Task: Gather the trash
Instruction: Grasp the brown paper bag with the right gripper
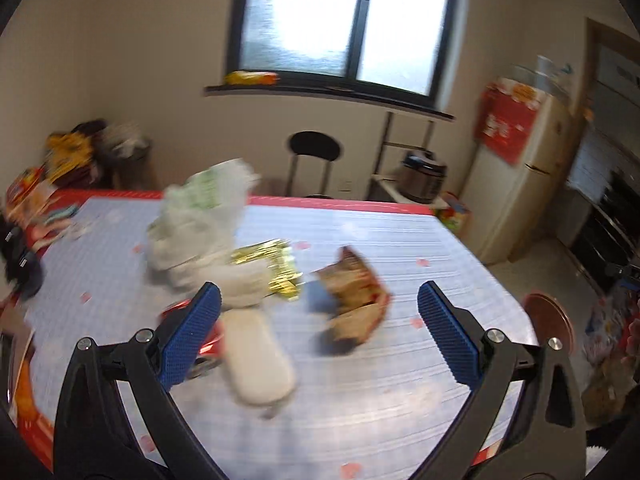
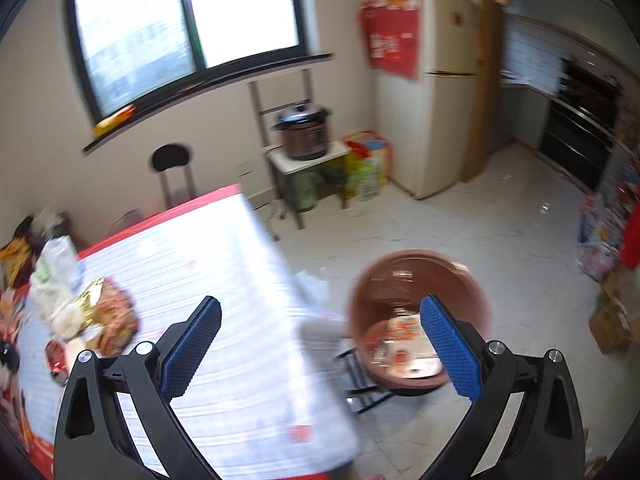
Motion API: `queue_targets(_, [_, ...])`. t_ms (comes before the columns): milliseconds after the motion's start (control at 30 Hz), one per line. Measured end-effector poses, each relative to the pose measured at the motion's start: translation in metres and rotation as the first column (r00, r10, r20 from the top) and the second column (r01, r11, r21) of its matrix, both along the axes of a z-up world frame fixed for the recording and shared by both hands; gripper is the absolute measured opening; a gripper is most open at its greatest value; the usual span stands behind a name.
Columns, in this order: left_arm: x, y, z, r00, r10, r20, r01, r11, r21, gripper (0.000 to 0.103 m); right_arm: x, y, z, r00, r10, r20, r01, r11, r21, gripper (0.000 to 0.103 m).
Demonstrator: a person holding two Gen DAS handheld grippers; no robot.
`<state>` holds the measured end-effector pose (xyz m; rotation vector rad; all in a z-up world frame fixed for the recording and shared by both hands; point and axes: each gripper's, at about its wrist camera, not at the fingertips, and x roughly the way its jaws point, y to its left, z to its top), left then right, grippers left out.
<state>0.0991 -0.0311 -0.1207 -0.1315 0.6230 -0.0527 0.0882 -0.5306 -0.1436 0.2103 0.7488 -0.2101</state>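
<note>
My left gripper (image 1: pixel 320 336) is open and empty above the table (image 1: pixel 400 248), just short of the trash. Ahead of it lie a white oblong packet (image 1: pixel 256 356), a red can (image 1: pixel 208 340), a gold foil wrapper (image 1: pixel 272 264), a brown snack bag (image 1: pixel 356 304) and a crumpled white plastic bag (image 1: pixel 200 220). My right gripper (image 2: pixel 320 344) is open and empty over the table's right edge (image 2: pixel 280 248). Beside it a brown basin (image 2: pixel 416 320) on the floor holds wrappers (image 2: pixel 400 340). The trash pile (image 2: pixel 100 312) shows at the left.
A black stool (image 1: pixel 314 152), a rice cooker (image 1: pixel 424 176) on a small stand and a cream fridge (image 1: pixel 520 184) stand beyond the table. Coloured packets (image 1: pixel 32 200) clutter the table's far left. Boxes (image 2: pixel 612 320) sit on the floor at the right.
</note>
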Motion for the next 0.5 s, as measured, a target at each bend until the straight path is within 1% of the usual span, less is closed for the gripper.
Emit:
queue_targets(33, [-0.008, 0.026, -0.004, 0.998, 0.056, -0.009, -0.056, 0.998, -0.009, 0.097, 0.007, 0.015, 0.001, 1.000, 0.023, -0.002, -0.023, 1.000, -0.001, 0.098])
queue_targets(100, [-0.019, 0.062, -0.010, 0.991, 0.126, -0.031, -0.127, 0.991, -0.029, 0.097, 0.021, 0.051, 0.001, 0.996, 0.085, -0.005, -0.085, 0.996, -0.002, 0.098])
queue_targets(200, [-0.035, 0.106, -0.019, 0.980, 0.192, -0.058, -0.195, 0.979, -0.052, 0.097, 0.041, 0.101, -0.002, 0.986, 0.167, -0.011, -0.167, 0.986, -0.002, 0.098])
queue_targets(300, [-0.045, 0.132, -0.024, 0.974, 0.220, -0.048, -0.221, 0.975, -0.018, 0.097, 0.058, 0.152, -0.005, 0.970, 0.242, -0.026, -0.243, 0.970, -0.005, 0.098])
queue_targets(367, [-0.052, 0.144, -0.027, 0.975, 0.218, -0.037, -0.219, 0.976, -0.001, 0.097, 0.067, 0.183, -0.010, 0.958, 0.285, -0.040, -0.285, 0.958, -0.004, 0.098])
queue_targets(433, [-0.054, 0.156, -0.034, 0.973, 0.225, -0.042, -0.225, 0.974, 0.010, 0.097, 0.077, 0.214, -0.017, 0.945, 0.325, -0.049, -0.326, 0.945, -0.013, 0.098])
queue_targets(500, [-0.056, 0.174, -0.044, 0.970, 0.234, -0.058, -0.234, 0.972, 0.007, 0.097, 0.089, 0.246, -0.027, 0.931, 0.360, -0.065, -0.363, 0.931, -0.040, 0.098])
